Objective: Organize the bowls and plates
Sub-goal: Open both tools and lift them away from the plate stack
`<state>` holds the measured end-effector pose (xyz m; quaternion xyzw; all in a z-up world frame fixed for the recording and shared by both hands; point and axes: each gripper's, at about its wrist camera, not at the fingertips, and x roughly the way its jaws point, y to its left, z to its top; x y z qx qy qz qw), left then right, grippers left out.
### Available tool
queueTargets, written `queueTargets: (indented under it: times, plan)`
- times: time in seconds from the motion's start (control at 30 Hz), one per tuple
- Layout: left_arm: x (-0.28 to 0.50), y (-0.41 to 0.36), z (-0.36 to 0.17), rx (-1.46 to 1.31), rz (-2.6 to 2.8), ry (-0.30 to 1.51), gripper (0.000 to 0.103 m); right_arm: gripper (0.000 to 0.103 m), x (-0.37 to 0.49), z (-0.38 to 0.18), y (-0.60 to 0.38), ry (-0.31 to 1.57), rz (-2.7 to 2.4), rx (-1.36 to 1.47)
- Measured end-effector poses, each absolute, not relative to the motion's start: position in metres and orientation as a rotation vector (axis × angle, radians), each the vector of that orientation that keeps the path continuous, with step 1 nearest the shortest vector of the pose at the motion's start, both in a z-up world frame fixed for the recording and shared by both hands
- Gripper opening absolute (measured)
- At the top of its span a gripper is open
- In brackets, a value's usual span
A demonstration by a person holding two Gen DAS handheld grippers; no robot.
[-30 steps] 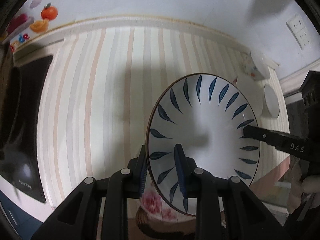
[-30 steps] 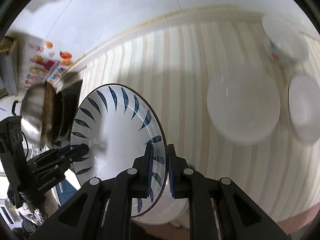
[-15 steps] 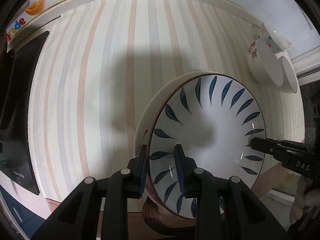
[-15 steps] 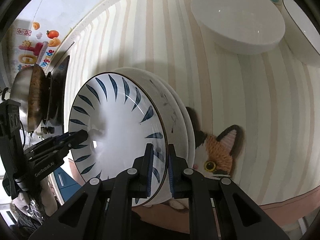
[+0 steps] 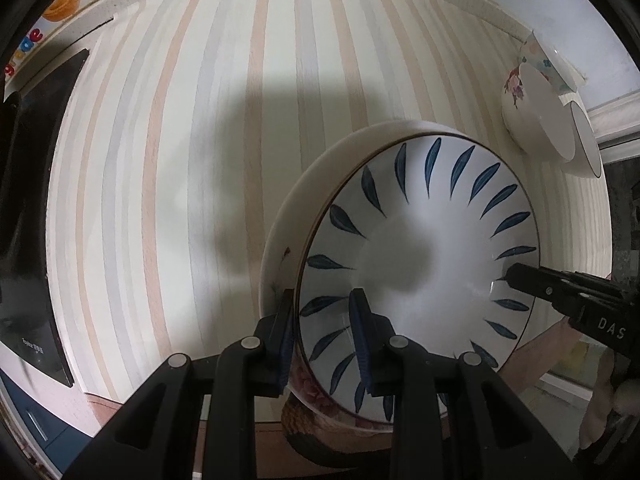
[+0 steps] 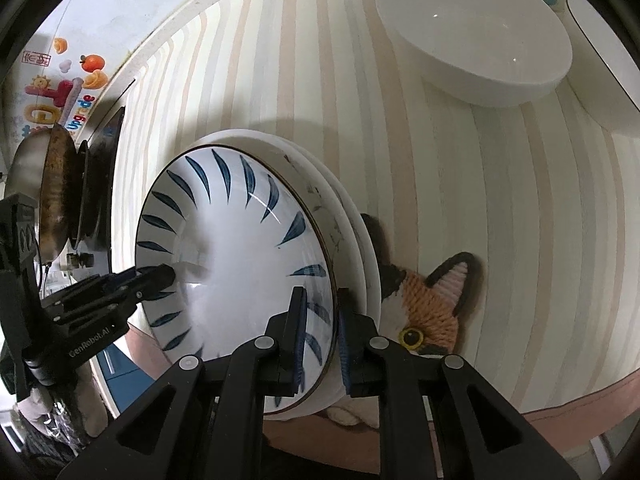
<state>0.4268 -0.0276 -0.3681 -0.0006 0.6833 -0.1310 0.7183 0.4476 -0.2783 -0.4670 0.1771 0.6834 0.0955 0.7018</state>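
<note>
A white plate with blue leaf marks (image 5: pixel 420 264) (image 6: pixel 240 256) lies on a stack of plates: a flowered plate (image 5: pixel 304 380) shows under it, and white rims (image 6: pixel 360 248) show beneath. The stack rests on a knitted cat mat (image 6: pixel 432 304). My left gripper (image 5: pixel 324 336) is shut on the blue-leaf plate's near rim. My right gripper (image 6: pixel 320 328) is shut on its opposite rim. Each gripper shows in the other's view, the right one (image 5: pixel 516 276) and the left one (image 6: pixel 164 276), with one finger inside the plate.
A large white bowl (image 6: pixel 472 32) and a white plate (image 6: pixel 600 60) sit on the striped counter (image 5: pixel 200 160) at the far right, with a flowered bowl (image 5: pixel 536 64) behind. A black cooktop (image 5: pixel 24 200) with a pan (image 6: pixel 52 192) is at the left.
Both grippers have lowered the blue-leaf plate onto the stack on the cat mat. The counter fills more of both views now.
</note>
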Motion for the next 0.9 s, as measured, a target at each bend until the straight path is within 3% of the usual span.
queueTargets:
  times: [0.37,0.57,0.73,0.9]
  plan:
    - [0.417,-0.03,-0.358,0.023,-0.245,1.473,0.024,0.018,0.444,-0.461,-0.286,1.526,0.185,0.408]
    - [0.391,-0.033,-0.316,0.048,-0.232,1.393,0.024,0.019,0.43,-0.426,-0.276,1.471,0.163,0.317]
    - [0.369,-0.028,-0.269,0.037,-0.233,1.305,0.024,0.033,0.403,-0.377,-0.261,1.397,0.152,0.264]
    - [0.348,-0.019,-0.23,0.019,-0.258,1.257,0.026,0.039,0.373,-0.329,-0.249,1.322,0.148,0.258]
